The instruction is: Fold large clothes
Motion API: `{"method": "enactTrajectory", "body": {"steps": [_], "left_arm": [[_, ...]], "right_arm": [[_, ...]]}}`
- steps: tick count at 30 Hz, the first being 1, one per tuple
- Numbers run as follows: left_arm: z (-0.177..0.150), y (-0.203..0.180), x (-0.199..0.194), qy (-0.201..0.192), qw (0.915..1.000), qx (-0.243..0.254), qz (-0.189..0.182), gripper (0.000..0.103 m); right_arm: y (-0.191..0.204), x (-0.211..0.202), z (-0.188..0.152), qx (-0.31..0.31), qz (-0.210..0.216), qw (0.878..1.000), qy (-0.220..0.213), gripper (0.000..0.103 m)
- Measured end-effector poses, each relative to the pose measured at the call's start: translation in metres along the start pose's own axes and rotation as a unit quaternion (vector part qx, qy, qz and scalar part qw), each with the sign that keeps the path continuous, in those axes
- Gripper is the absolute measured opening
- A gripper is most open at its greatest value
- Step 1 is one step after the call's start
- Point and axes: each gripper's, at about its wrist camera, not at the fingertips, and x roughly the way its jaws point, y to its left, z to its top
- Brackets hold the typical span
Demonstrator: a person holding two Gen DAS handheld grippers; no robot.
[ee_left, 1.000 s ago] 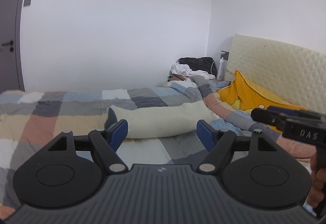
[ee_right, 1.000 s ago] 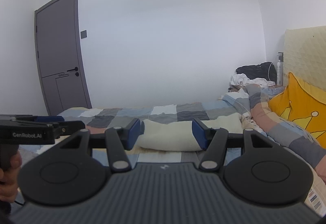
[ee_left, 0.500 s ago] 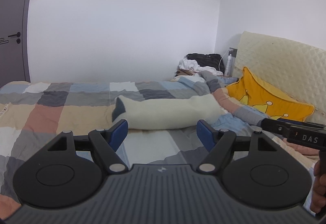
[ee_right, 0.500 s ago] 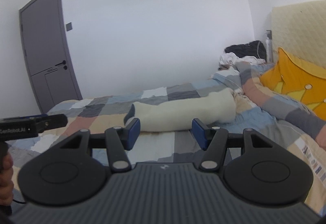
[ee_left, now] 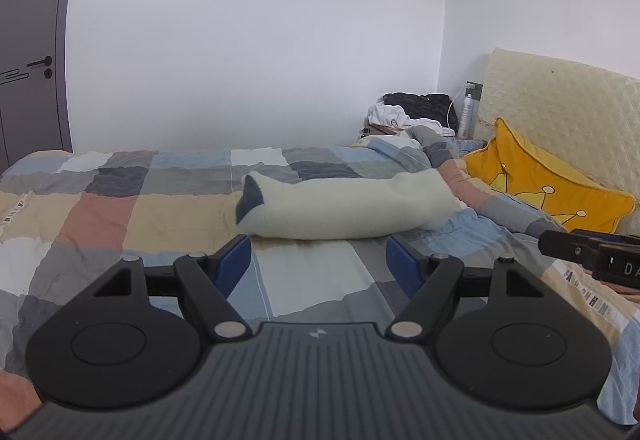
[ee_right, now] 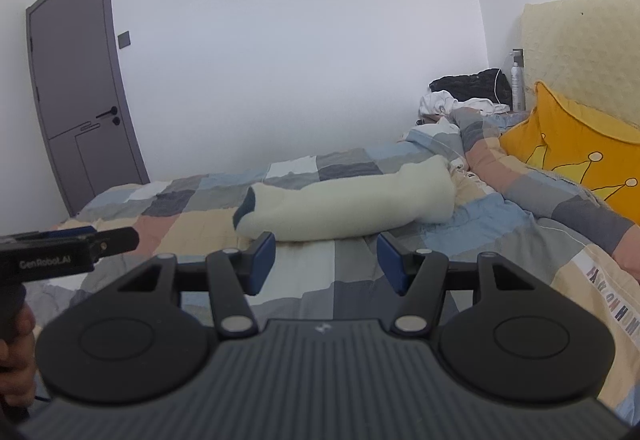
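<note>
One cream garment roll, one yellow cushion, two empty claws.

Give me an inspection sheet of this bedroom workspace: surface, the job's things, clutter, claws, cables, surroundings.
Surface: bed with a patchwork quilt, rumpled toward the headboard.
Job's things: cream fleece garment with a dark patch at one end, lying bundled across the quilt, untouched.
Clutter: yellow crown cushion against the headboard; pile of black and white clothes and a spray bottle in the far corner.
Claws: left claw open, empty, short of the garment; right claw open, empty, likewise.
Cables: white cable by the bottle.
Surroundings: grey door, white walls, padded cream headboard.
</note>
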Motion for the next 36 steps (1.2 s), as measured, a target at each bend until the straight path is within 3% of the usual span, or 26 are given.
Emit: {"method": "enactTrajectory", "body": {"steps": [20,28,29,31,32,36], "left_arm": [[-0.0001,-0.0056,-0.0024,-0.004,0.9999,-0.008,0.012,0.08],[0.001,-0.0057,-0.0014,0.001,0.9998,-0.008,0.016,0.096],[0.0015,-0.0055,-0.0019,0.0,0.9998,-0.008,0.016,0.098],[0.0021,-0.0048,-0.0032,-0.002,0.9998,-0.011,0.017,0.099],[0.0025,-0.0044,-0.004,-0.003,0.9997,-0.012,0.019,0.1],[0.0026,-0.0051,-0.0077,-0.007,0.9996,-0.016,0.024,0.101]], "right_arm": [[-0.0003,-0.0017,-0.0012,-0.013,0.007,1.0,0.011,0.06],[0.0003,0.0022,0.0011,-0.022,0.009,1.0,0.019,0.06],[0.0006,0.0031,0.0015,-0.024,0.009,0.999,0.02,0.062],[0.0003,0.0039,0.0026,-0.026,0.009,1.0,0.016,0.089],[-0.0002,0.0033,0.003,-0.025,0.009,1.0,0.011,0.094],[0.0,0.0015,0.0047,-0.026,0.004,1.0,0.009,0.096]]}}
